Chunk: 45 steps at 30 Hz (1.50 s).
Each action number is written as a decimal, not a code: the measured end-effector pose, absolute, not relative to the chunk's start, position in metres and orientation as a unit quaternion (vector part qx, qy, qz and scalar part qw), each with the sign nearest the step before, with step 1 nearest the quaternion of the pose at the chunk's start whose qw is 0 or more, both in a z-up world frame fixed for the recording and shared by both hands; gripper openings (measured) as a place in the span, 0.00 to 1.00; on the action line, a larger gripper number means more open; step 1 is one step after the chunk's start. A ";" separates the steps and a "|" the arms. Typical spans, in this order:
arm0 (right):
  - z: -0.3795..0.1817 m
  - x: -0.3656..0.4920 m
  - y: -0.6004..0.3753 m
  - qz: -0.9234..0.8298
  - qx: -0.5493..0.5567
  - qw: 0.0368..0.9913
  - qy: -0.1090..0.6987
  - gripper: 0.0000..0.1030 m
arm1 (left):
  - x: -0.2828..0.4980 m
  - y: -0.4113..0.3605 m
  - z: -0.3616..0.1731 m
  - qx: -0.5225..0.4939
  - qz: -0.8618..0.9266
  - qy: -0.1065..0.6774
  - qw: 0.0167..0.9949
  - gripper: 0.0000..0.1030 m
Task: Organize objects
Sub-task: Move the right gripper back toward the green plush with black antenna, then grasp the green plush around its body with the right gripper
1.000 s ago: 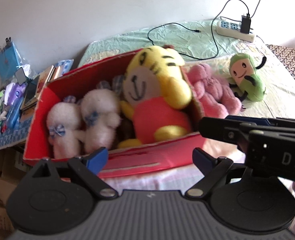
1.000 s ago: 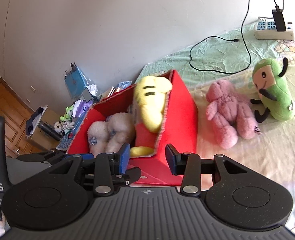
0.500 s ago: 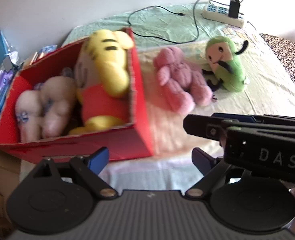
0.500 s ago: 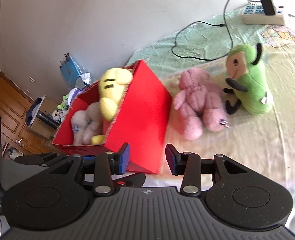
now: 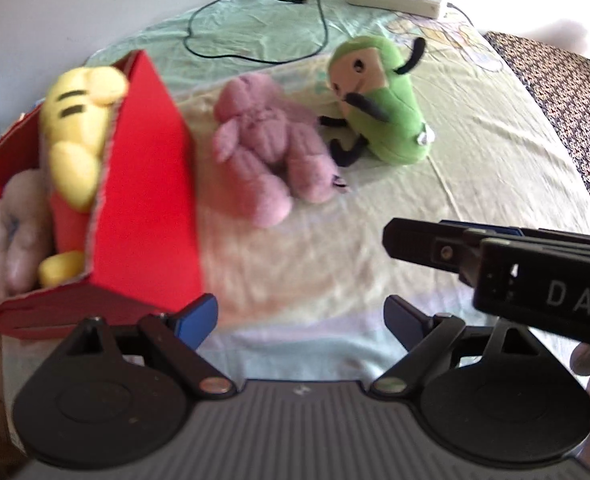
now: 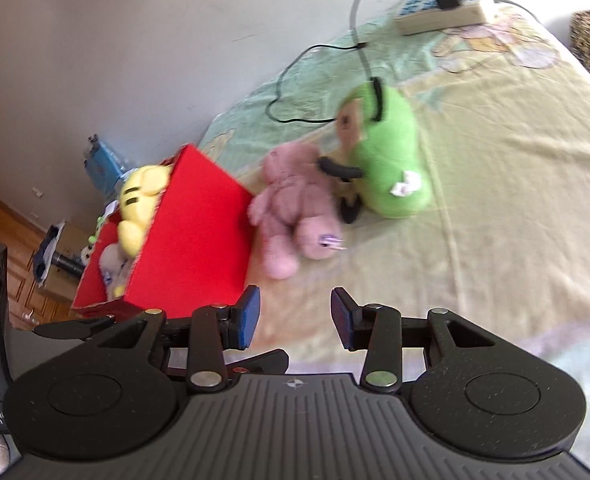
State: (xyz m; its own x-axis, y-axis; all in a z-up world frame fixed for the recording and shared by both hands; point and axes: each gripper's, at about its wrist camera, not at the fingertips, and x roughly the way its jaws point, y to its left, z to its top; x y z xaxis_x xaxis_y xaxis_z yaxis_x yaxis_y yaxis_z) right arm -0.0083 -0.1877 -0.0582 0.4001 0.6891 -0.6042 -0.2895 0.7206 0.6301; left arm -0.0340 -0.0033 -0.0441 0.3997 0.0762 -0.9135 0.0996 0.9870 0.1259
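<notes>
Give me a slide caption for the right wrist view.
Open right hand-held gripper faces a pink plush and green plush beside the red box.

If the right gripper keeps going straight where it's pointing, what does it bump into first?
Probably the pink teddy bear. The open right gripper points across bare bedsheet toward the bear's legs, with the green plush behind it. Depth is hard to judge.

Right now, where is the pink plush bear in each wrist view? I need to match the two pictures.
Left wrist: the pink plush bear lies centre-left on the bed sheet, right of the red box.
Right wrist: the bear sits near centre, again just right of the box.
Shared landmark: the green plush toy, directly to the right of the bear.
</notes>
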 end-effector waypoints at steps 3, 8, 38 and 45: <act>-0.064 -0.004 -0.200 0.289 0.228 0.809 0.459 0.42 | -0.028 -0.011 -0.051 0.083 -0.015 0.551 0.830 0.88; -0.073 0.004 -0.213 0.266 0.246 0.810 0.460 0.42 | -0.019 -0.019 -0.059 0.083 -0.036 0.549 0.831 0.88; -0.091 0.122 -0.207 0.254 0.302 0.801 0.450 0.52 | 0.103 -0.029 -0.085 0.012 -0.153 0.454 0.878 0.79; -0.106 0.135 -0.203 0.253 0.335 0.784 0.457 0.60 | 0.120 -0.029 -0.093 0.006 -0.155 0.470 0.869 0.68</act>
